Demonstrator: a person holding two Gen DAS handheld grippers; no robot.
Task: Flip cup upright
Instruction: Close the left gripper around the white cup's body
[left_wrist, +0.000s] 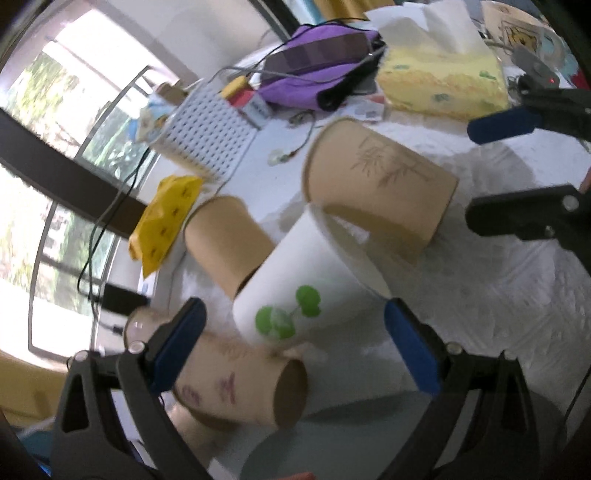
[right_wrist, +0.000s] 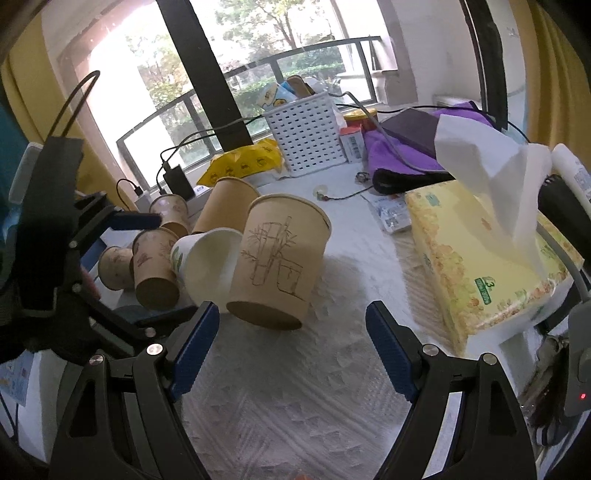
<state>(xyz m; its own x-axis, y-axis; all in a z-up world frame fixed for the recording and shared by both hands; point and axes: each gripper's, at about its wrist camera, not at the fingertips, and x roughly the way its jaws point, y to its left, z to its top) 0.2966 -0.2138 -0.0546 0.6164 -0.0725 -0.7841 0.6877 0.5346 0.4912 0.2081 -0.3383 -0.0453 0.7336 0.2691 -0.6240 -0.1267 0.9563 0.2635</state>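
Note:
Several paper cups crowd a white cloth. A big tan cup with a bamboo drawing (right_wrist: 279, 264) stands upright but tilted, leaning on a white cup with green leaves (right_wrist: 207, 267) that lies on its side. In the left wrist view the white cup (left_wrist: 306, 284) lies between my left gripper's (left_wrist: 295, 347) open blue pads, with the bamboo cup (left_wrist: 380, 188) beyond it. My right gripper (right_wrist: 291, 354) is open and empty just in front of the bamboo cup. Smaller tan cups (right_wrist: 153, 267) stand left of the white one.
A yellow tissue box (right_wrist: 476, 258) sits at the right. A white perforated basket (right_wrist: 308, 133), a yellow packet (right_wrist: 243, 162), a purple cloth with a dark notebook (right_wrist: 410, 147) and cables lie behind the cups by the window. The left gripper's body (right_wrist: 48, 236) is at the left.

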